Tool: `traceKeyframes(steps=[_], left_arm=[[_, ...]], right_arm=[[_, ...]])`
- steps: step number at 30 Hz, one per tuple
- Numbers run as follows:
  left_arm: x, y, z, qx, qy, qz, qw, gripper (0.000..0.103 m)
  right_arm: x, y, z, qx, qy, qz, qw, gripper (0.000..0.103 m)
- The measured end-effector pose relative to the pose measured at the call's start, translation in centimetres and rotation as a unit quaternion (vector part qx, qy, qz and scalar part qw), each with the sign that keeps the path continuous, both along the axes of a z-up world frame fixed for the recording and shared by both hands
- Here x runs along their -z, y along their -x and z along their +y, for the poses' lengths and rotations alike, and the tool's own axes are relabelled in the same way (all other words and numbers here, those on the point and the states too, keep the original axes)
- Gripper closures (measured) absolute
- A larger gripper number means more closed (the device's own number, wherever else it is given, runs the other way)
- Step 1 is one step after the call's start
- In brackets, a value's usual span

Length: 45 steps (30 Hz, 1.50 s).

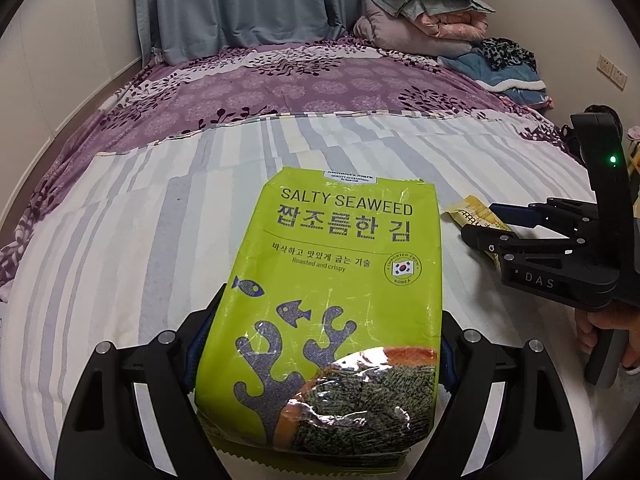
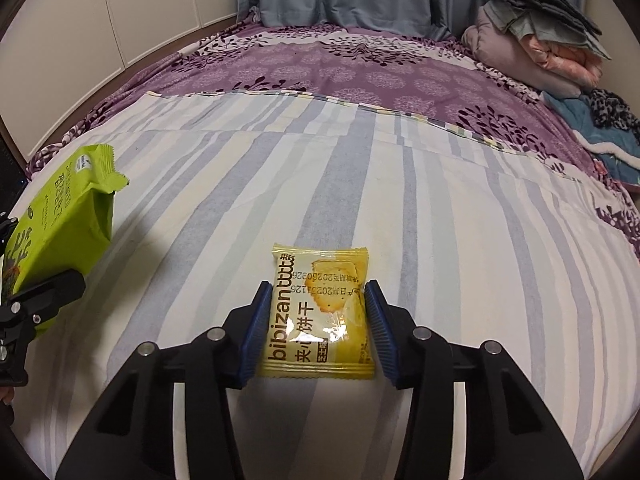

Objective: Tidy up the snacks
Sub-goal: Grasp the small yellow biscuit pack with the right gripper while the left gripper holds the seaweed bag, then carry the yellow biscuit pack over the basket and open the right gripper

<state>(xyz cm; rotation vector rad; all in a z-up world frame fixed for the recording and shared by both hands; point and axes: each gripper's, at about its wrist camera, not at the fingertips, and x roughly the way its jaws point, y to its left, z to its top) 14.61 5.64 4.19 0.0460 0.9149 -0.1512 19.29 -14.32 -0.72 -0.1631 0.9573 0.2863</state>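
- On the striped sheet point(image 2: 440, 208) of the bed, both grippers hold one snack each; nothing shows a tray, box or other spot to sort them into.
- Left gripper point(image 1: 320, 360): jaws spread wide and pressing the two long edges of the green seaweed bag point(image 1: 320, 300). Judged reason: a broad, puffy bag has to be taken across its width near the lower end, so its far end sticks out ahead.
- Right gripper point(image 2: 316, 328): blue pads point(image 2: 254, 332) pinch the yellow cracker packet point(image 2: 320, 312) from left and right, jaws much narrower. Flat, small packet, so an edge grip suits it; whether it is clear of the sheet I cannot tell.
- Left wrist view only: the seaweed bag's whole front face, and the right gripper point(image 1: 486, 220) from the side at far right, with a hand point(image 1: 612, 332) on its handle and a corner of the cracker packet point(image 1: 476, 216) in it.
- Right wrist view only: the cracker packet's print and both pads on it; the seaweed bag point(image 2: 60, 216) at near left, seen side-on, tilted up off the sheet with its top end highest.
- Both views: purple bedspread point(image 2: 320, 68) and folded blankets point(image 2: 540, 40) far off, well apart from the snacks.
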Motion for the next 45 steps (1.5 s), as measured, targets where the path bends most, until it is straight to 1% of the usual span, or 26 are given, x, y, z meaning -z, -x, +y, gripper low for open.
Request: traceKeyframes(steps=[12, 16, 23, 34, 40, 45], left_arm=[[-0.8, 1.4, -0.4, 0.002, 0.003, -0.010, 0.9999, 0.018], [-1.3, 2.4, -0.7, 0.002, 0.001, -0.018, 0.9998, 0.018], [-1.9, 4.3, -1.6, 0.003, 0.011, -0.022, 0.9997, 0.018], [-2.8, 7.1, -2.7, 0.005, 0.018, -0.026, 0.9995, 0.018], [-3.6, 9.3, -4.1, 0.012, 0.018, -0.029, 0.9993, 0.018], [-4.2, 10.5, -5.0, 0.017, 0.020, -0.030, 0.9992, 0.018]], right_arm=[[-1.2, 4.0, -2.6, 0.013, -0.023, -0.001, 1.000, 0.056], [-1.8, 5.7, -3.3, 0.016, -0.027, -0.002, 1.000, 0.056], [-2.9, 8.4, -4.9, 0.028, -0.036, -0.007, 0.999, 0.056], [-4.8, 12.1, -7.6, 0.045, -0.044, -0.023, 0.998, 0.056], [-5.7, 14.0, -8.7, 0.049, -0.055, -0.034, 0.997, 0.056], [-6.5, 15.2, -9.7, 0.053, -0.065, -0.045, 0.995, 0.056]])
